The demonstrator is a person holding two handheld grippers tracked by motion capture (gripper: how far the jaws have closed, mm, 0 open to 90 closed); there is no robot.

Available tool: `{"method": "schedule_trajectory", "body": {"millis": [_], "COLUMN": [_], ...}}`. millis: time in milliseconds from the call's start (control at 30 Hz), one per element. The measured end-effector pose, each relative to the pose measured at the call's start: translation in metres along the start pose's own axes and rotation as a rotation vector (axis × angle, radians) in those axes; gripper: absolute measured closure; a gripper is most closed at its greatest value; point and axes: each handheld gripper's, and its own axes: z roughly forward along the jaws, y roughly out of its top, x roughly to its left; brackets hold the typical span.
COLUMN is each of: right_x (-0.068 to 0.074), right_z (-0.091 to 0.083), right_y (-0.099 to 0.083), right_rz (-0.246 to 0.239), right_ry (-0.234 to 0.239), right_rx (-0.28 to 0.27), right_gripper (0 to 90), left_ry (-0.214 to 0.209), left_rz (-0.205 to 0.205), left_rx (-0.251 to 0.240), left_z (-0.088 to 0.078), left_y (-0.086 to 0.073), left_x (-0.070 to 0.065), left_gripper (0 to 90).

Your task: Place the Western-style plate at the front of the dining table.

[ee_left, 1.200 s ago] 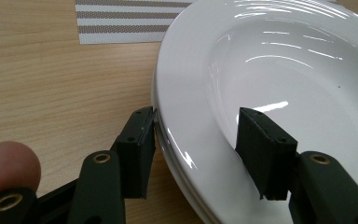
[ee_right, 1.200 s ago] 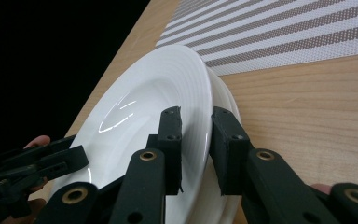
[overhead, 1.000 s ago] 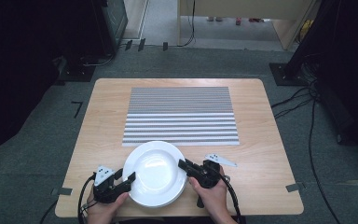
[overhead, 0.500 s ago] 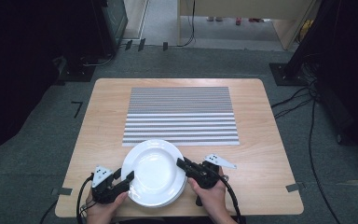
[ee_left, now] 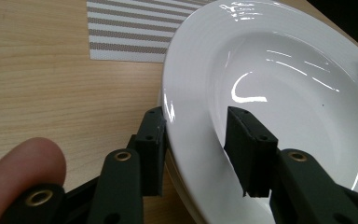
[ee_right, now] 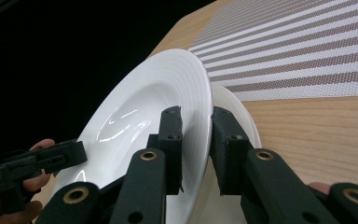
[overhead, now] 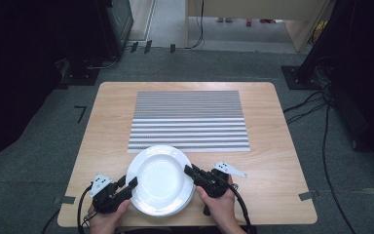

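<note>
I see the table (overhead: 272, 161) with the striped mat (overhead: 190, 119) on its far half. At the near edge, just short of the mat, the top plate (overhead: 158, 175) sits tilted over a second plate (ee_right: 242, 121) beneath it. My left gripper (overhead: 126, 187) straddles its left rim, jaws spread on either side, not pinching. My right gripper (overhead: 191, 171) is clamped on the right rim, one jaw inside, one under.
</note>
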Motion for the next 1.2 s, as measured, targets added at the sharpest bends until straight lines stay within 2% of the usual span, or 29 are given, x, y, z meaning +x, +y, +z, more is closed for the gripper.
{"method": "schedule_trajectory", "body": {"millis": [200, 433, 633, 767, 933, 1200], "right_x": [0.001, 0.006, 0.008, 0.009, 0.009, 0.007], "right_z": [0.0, -0.003, -0.006, -0.008, -0.011, -0.014], "right_y": [-0.001, 0.0, 0.004, 0.007, 0.012, 0.026], "right_rz": [0.0, -0.002, 0.008, 0.007, 0.005, 0.008], "right_ry": [-0.011, -0.039, -0.036, -0.037, -0.041, -0.036], "right_rx": [-0.018, -0.054, -0.074, -0.087, -0.101, -0.115], "right_gripper": [76.9, 77.1, 77.8, 78.8, 78.8, 78.9], "left_ry": [-0.009, -0.044, -0.068, -0.097, -0.102, -0.133], "left_rz": [-0.012, -0.043, -0.067, -0.116, -0.116, -0.117], "left_rx": [-0.029, -0.052, -0.082, -0.066, -0.074, -0.094], "left_z": [-0.003, -0.005, -0.006, -0.003, 0.0, 0.004], "left_y": [0.001, 0.002, 0.005, 0.008, 0.016, 0.028], "left_x": [0.0, -0.001, -0.001, 0.002, -0.001, -0.004], "left_gripper": [63.2, 64.9, 67.4, 68.8, 70.0, 70.9]}}
